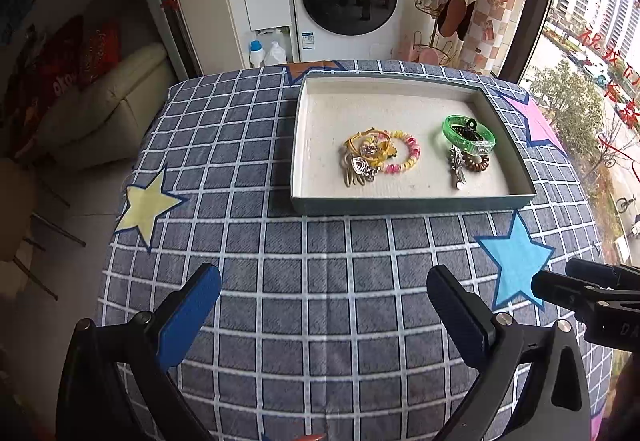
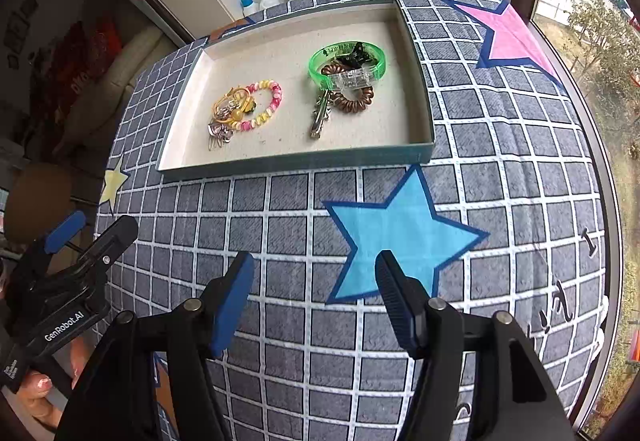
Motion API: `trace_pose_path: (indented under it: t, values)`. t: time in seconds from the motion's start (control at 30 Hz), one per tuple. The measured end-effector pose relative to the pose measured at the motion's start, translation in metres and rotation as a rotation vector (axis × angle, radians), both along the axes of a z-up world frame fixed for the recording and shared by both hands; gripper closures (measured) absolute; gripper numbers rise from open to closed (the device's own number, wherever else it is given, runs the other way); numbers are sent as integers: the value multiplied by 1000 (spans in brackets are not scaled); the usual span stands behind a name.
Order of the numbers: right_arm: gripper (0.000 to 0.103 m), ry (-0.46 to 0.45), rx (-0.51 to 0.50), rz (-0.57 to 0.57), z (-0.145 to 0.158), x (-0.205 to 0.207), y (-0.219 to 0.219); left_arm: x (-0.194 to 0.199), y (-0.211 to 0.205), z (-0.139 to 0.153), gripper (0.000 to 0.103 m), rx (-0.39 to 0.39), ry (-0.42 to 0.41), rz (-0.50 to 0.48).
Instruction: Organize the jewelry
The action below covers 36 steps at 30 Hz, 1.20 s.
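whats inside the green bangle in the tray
A black claw clip sits inside the green bangle, and part of a brown coil hair tie passes under it. Its clear section hides some of that.

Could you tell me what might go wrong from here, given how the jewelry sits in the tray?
1. The yellow hair ties, metal charms and beaded bracelet lie tangled, so lifting one could drag the others.
2. The green bangle rests over the brown coil tie and the metal clip; pulling either may tip it.

Black left gripper (image 1: pixel 324 281); blue pads (image 1: pixel 188 317); silver screws; white "GenRobot.AI" lettering.
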State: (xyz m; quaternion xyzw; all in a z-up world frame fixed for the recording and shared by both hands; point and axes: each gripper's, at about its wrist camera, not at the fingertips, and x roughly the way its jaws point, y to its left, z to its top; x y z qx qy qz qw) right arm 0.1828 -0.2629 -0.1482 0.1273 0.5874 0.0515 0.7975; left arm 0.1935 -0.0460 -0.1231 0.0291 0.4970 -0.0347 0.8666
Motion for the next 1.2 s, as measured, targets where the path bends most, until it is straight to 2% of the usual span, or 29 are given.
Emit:
trace_pose_path:
  t: [0.03, 0.4, 0.47, 0.5, 0.67, 0.9, 1.03, 1.2]
  values:
    - [24, -7, -5, 1, 3, -5, 2, -7, 4, 4, 0, 0, -1, 5]
    - [22, -66, -93, 6, 48, -63, 28, -74, 29, 40, 0, -5, -7, 12]
    - [13, -79, -106, -1, 53, -71, 31, -83, 31, 45, 0, -2, -9, 12]
    - [12, -92, -114, -8, 57, -76, 32, -87, 33, 48, 0, 0, -11, 13]
    - [12, -136, -155, -30, 71, -93, 33, -105, 36, 58, 0, 3, -13, 9]
    - [12, -246, -200, -54, 107, -121, 35, -121, 41, 88, 0, -25, -64, 4]
    - [12, -268, -200, -71, 123, -129, 36, -129, 41, 102, 0, -19, -103, 3]
    - [12, -286, -231, -77, 134, -135, 39, -133, 43, 108, 0, -34, -107, 0]
